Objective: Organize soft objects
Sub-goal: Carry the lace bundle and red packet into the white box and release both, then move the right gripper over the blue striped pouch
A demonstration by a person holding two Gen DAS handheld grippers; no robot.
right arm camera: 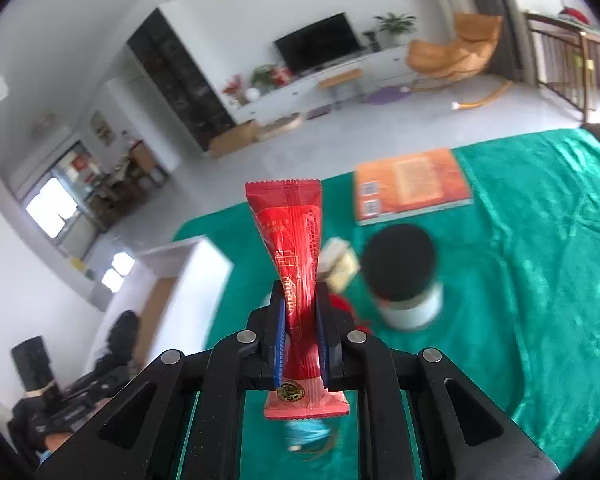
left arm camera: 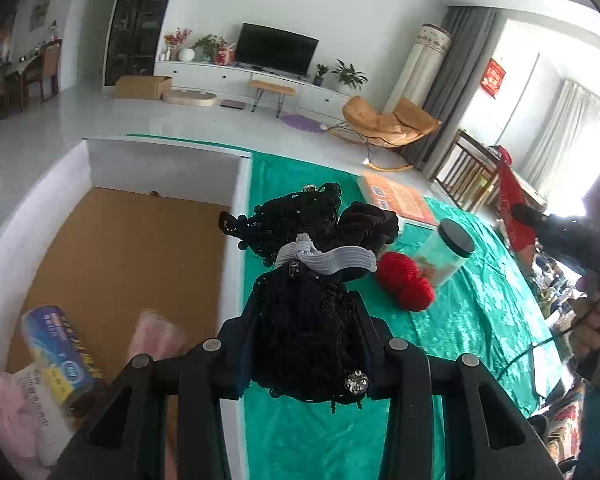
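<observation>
My left gripper (left arm camera: 306, 312) is shut on a black lace bundle (left arm camera: 300, 332) tied with a grey elastic band (left arm camera: 324, 260), held above the green tablecloth (left arm camera: 480, 300) beside the white box (left arm camera: 236, 232). A black scrunchie (left arm camera: 368, 220) and red yarn ball (left arm camera: 406, 282) lie just beyond. My right gripper (right arm camera: 300, 304) is shut on a red snack packet (right arm camera: 294, 248), held upright above the cloth (right arm camera: 540, 240). The right gripper also shows at the right edge of the left wrist view (left arm camera: 572, 236), the left one low left in the right wrist view (right arm camera: 112, 344).
The box has a brown floor (left arm camera: 132, 248) holding a blue-labelled roll (left arm camera: 60, 344) and pink soft items (left arm camera: 156, 336). A clear jar with black lid (left arm camera: 446, 252) (right arm camera: 404, 276), an orange book (left arm camera: 396, 196) (right arm camera: 412, 184) and a small pale packet (right arm camera: 340, 264) lie on the cloth. A blue item (right arm camera: 308, 432) lies below the right gripper.
</observation>
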